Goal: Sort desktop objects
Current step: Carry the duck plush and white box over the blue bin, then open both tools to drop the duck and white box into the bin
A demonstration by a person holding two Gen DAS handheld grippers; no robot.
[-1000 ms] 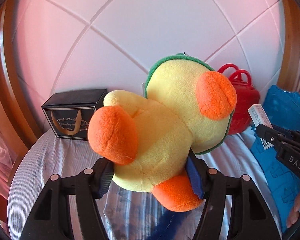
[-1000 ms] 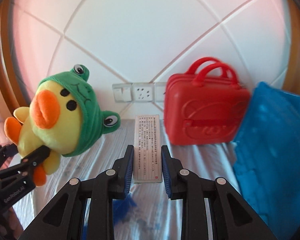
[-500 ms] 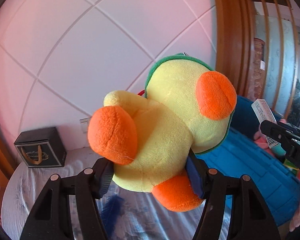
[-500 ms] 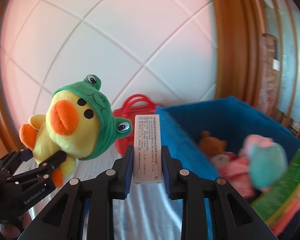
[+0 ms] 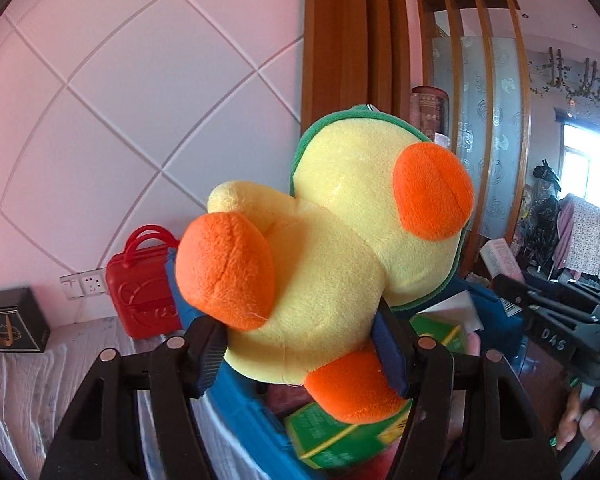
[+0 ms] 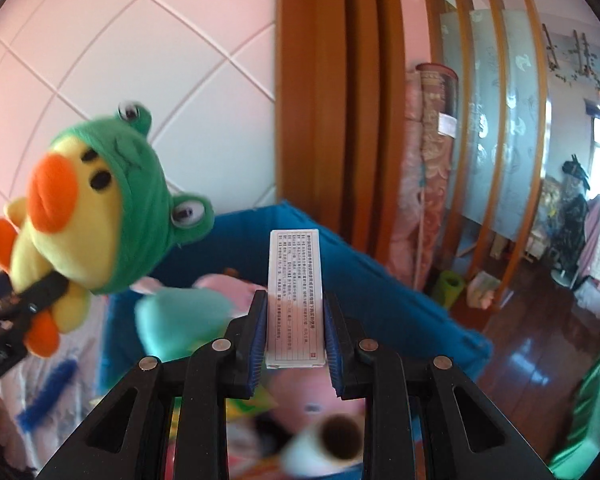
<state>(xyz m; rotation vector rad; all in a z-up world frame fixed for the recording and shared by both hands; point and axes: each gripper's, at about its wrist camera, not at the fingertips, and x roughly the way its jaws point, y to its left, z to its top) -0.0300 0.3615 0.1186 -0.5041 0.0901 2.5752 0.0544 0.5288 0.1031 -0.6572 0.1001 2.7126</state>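
Observation:
My left gripper (image 5: 300,354) is shut on a yellow plush duck (image 5: 332,264) with orange feet and a green frog hood, held in the air above the blue bin (image 5: 236,412). The duck also shows at the left of the right wrist view (image 6: 96,216). My right gripper (image 6: 296,332) is shut on a flat white box with printed text (image 6: 295,292), held upright above the blue bin (image 6: 384,284). The right gripper shows at the right edge of the left wrist view (image 5: 552,316).
The bin holds plush toys (image 6: 180,320), a green box (image 5: 332,436) and a white roll (image 6: 332,440). A red toy suitcase (image 5: 140,288) and a black gift box (image 5: 14,320) stand on the cloth-covered table (image 5: 28,400) by the wall. A wooden screen (image 6: 332,120) and wood floor (image 6: 532,344) lie right.
Both grippers have swung right from over the table to above the blue bin, each keeping hold of its object. The suitcase and black box have slid to the left of view.

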